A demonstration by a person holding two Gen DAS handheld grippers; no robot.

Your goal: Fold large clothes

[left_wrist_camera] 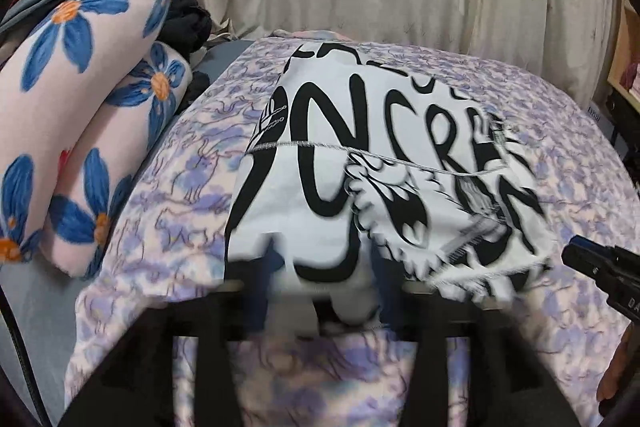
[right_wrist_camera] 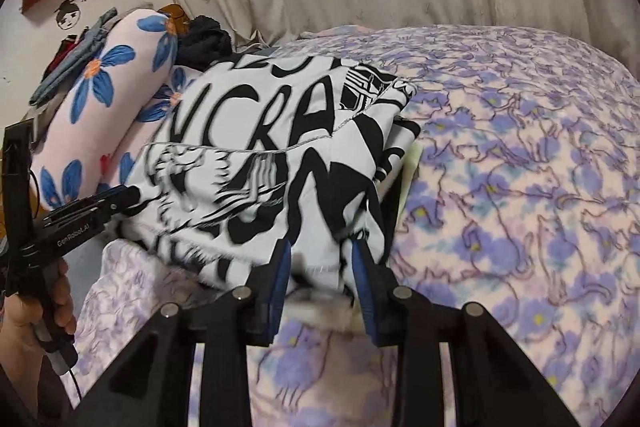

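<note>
Garment (right_wrist_camera: 280, 163) lies folded, long axis running near to far. Its near hem sits between the right gripper (right_wrist_camera: 322, 279) jaws, narrowed around it; whether the pads press cannot be told. Left gripper (left_wrist_camera: 320, 303) is wide, blurred, at the same hem.

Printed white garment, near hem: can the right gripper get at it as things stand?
Probably yes. The right gripper already straddles the near hem of the printed garment on the floral blanket, cloth between its blue pads; nothing blocks it.

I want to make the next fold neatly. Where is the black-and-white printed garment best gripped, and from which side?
Probably the near hem of the printed garment, from the near side: that edge faces both grippers and hangs slightly off the blanket, so fingers can slip under.
</note>
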